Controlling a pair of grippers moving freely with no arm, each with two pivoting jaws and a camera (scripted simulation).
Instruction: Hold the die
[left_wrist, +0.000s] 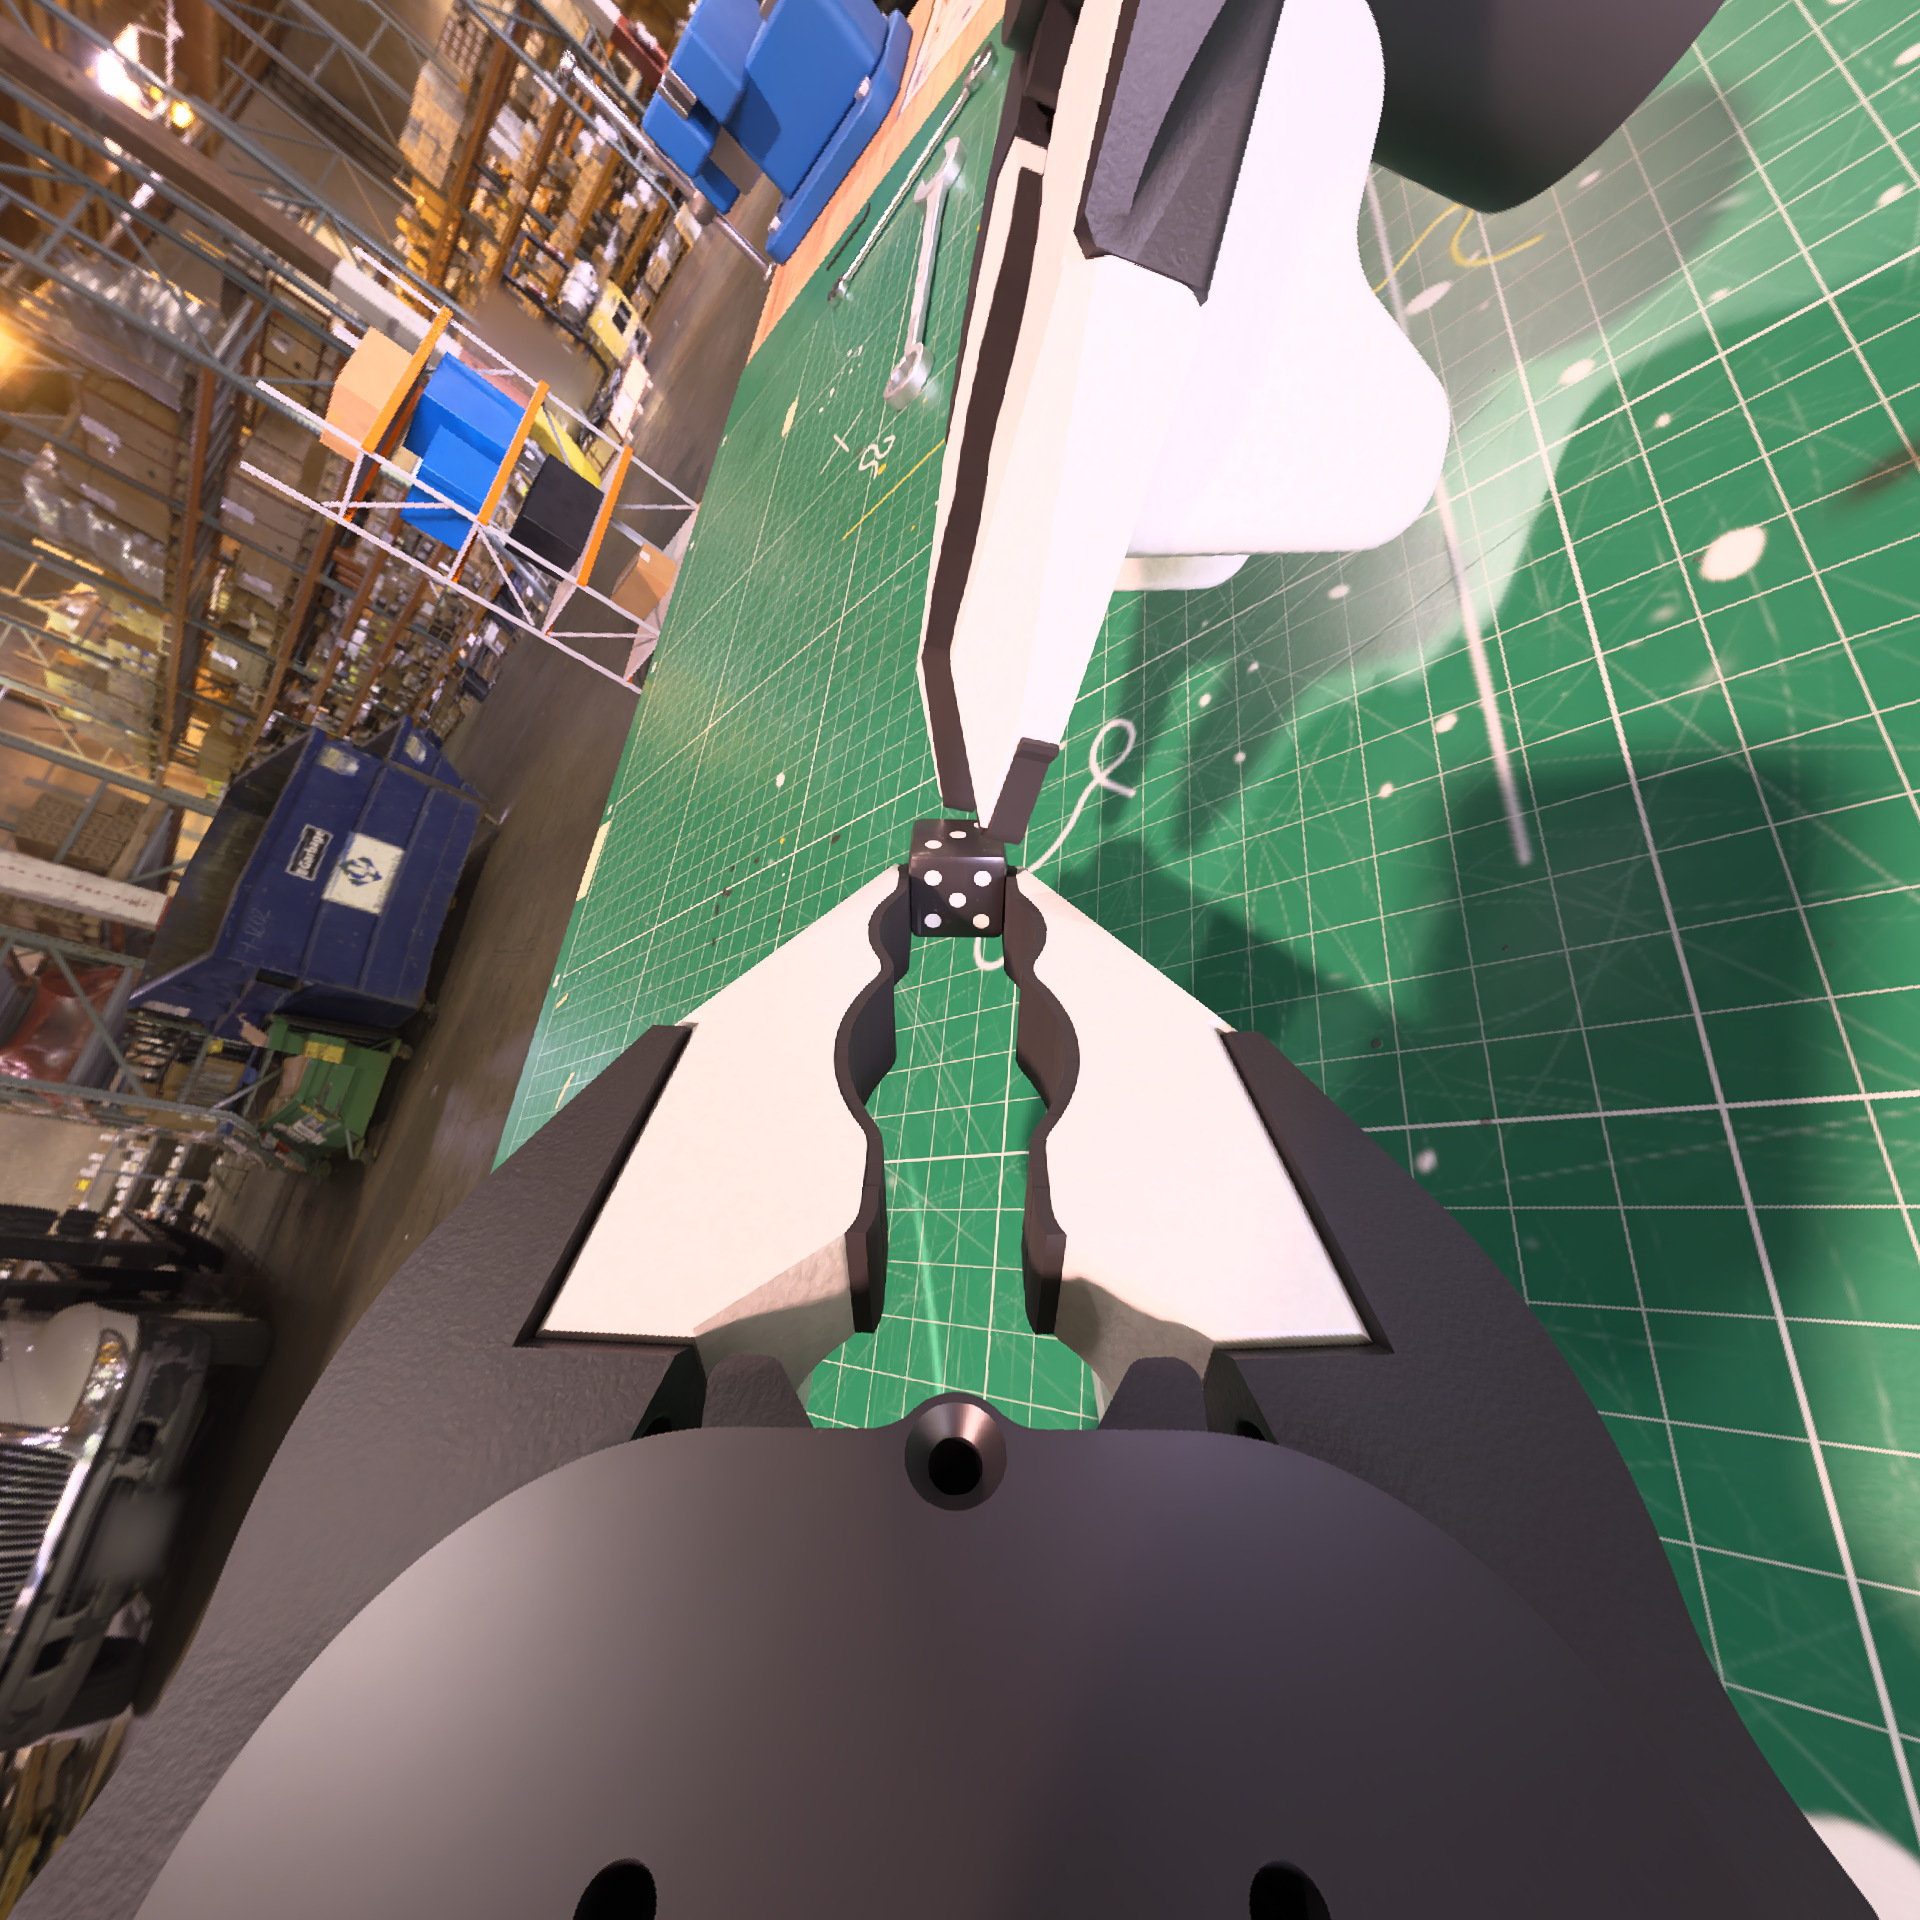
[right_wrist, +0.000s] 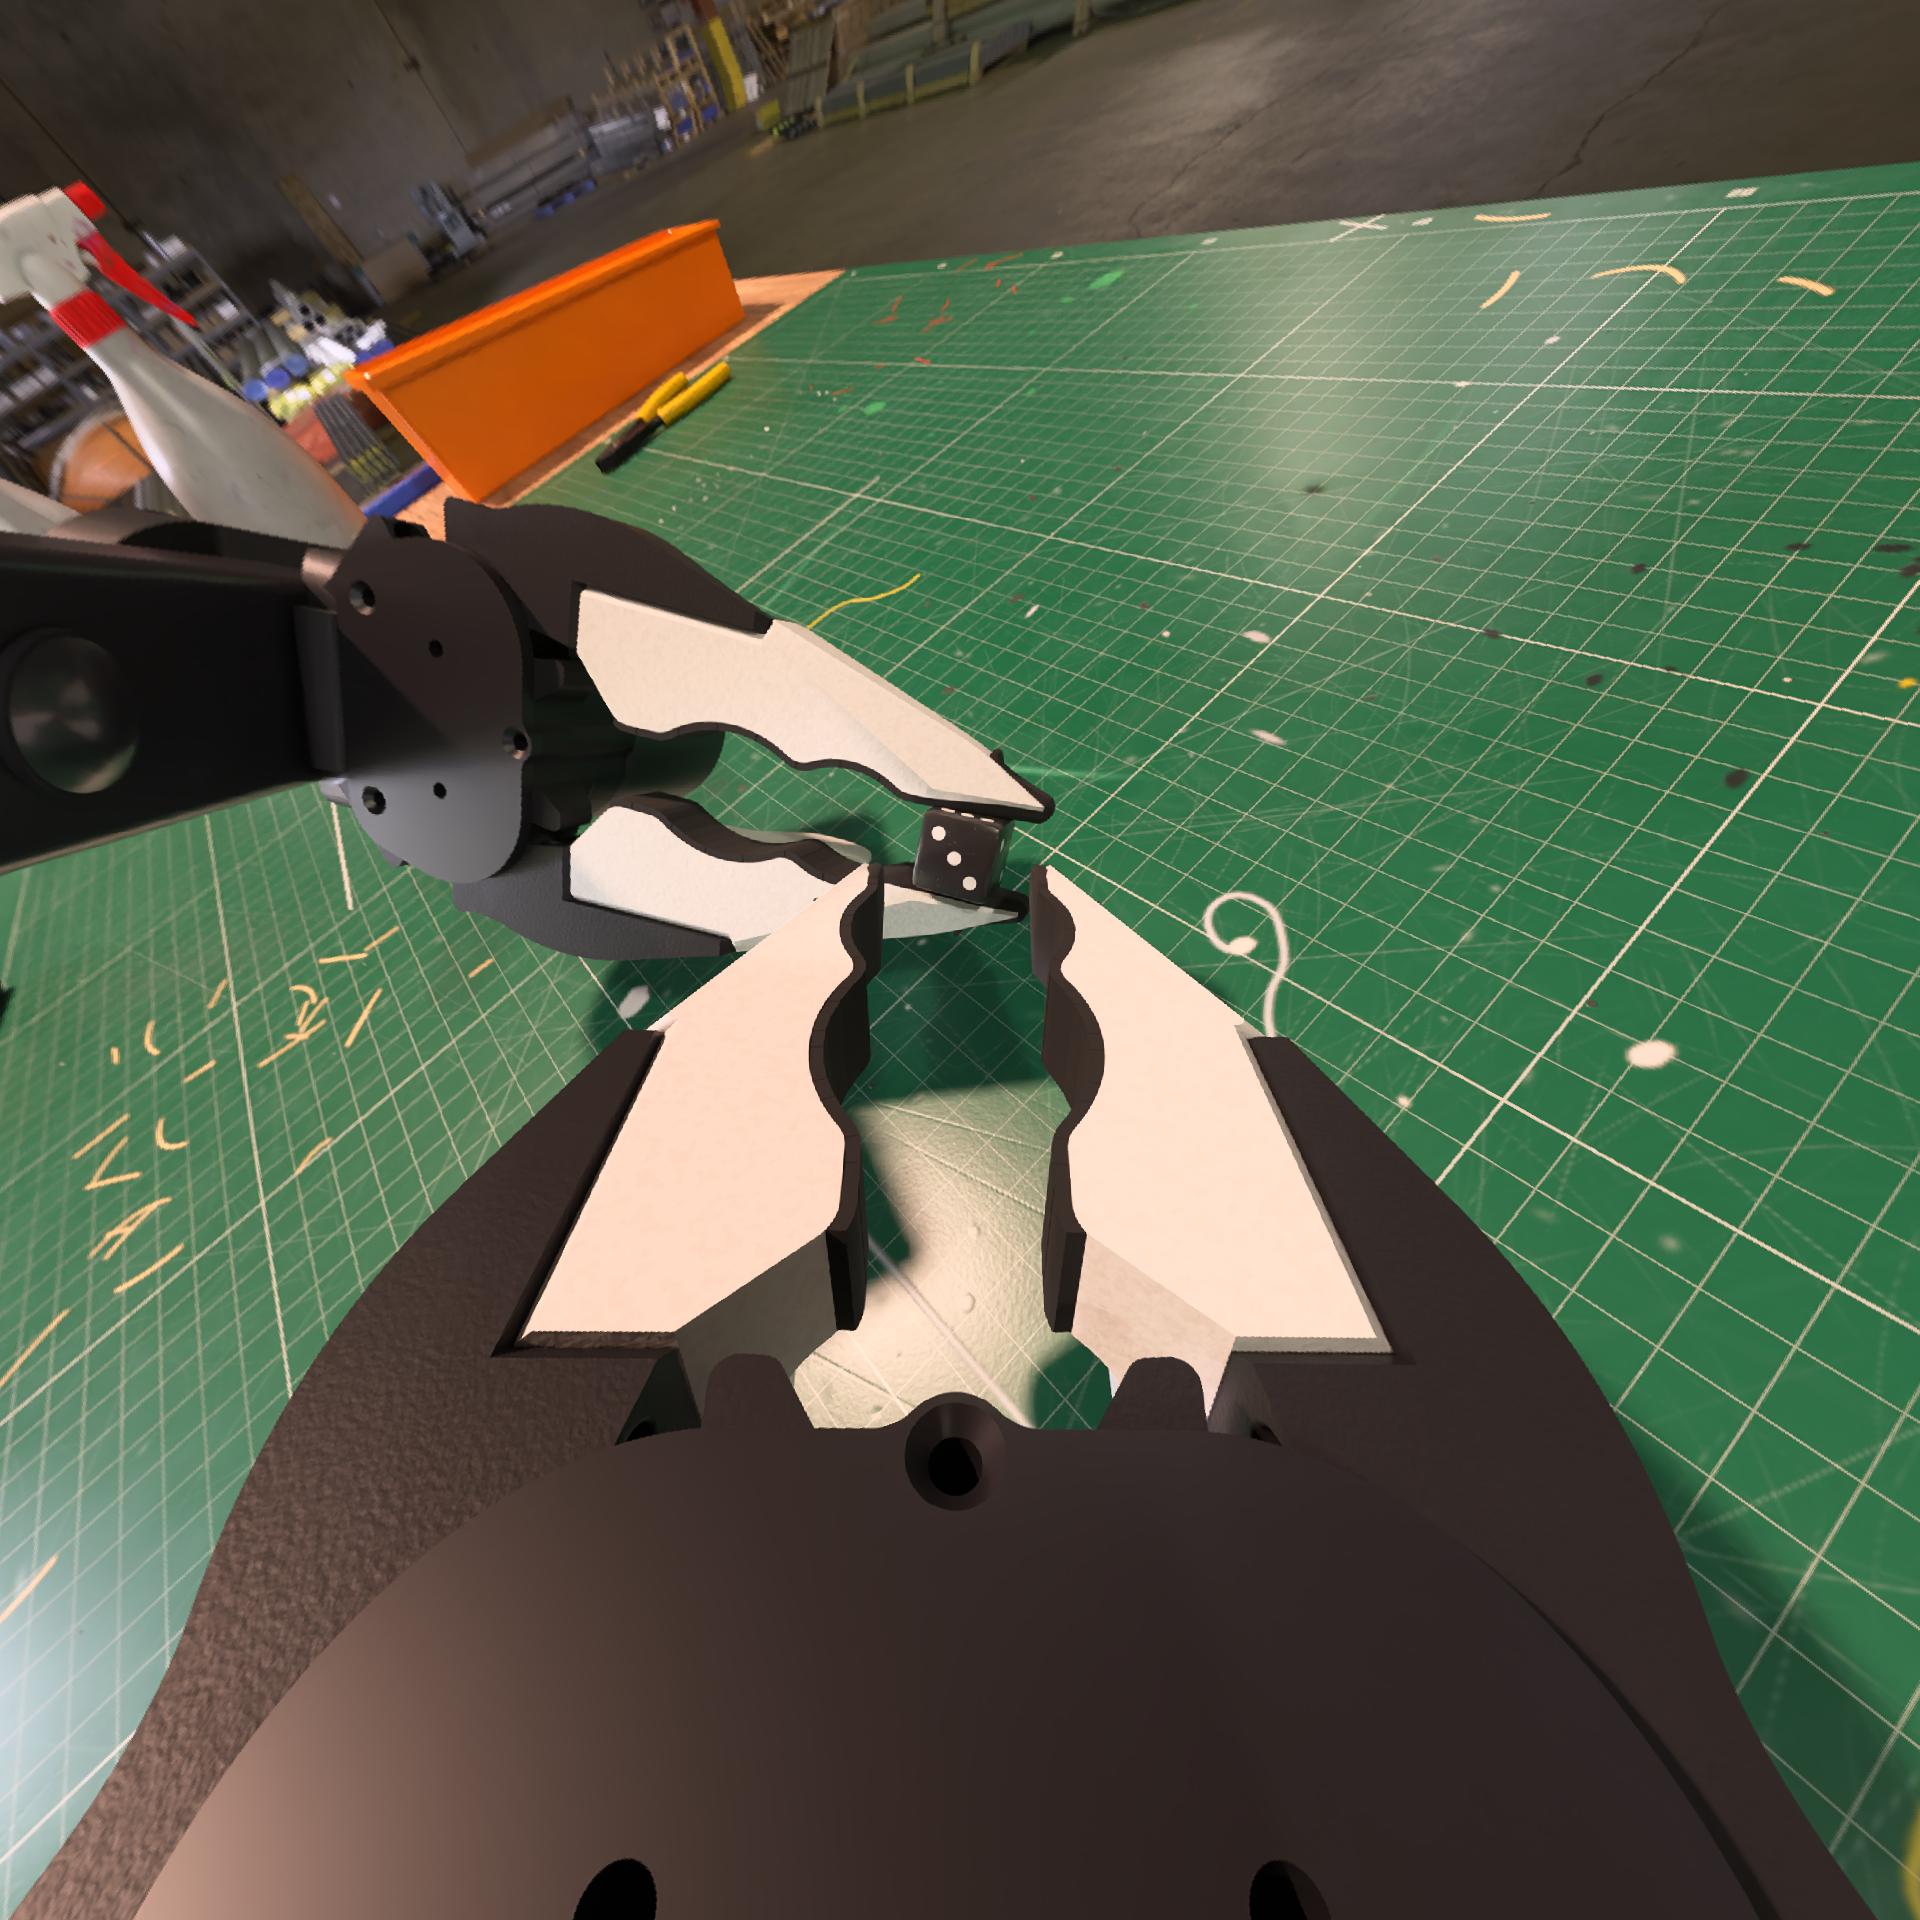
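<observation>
Left gripper fingers clamped on black die, lifted just above green desk. Right gripper fingers apart, tips just short of die. Step: holding. Next, likely: keep grip steady, avoid bump.

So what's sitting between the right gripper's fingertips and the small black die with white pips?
Nothing. In the right wrist view only bare green cutting mat shows between the right gripper and the die, which the left gripper clamps.
</observation>
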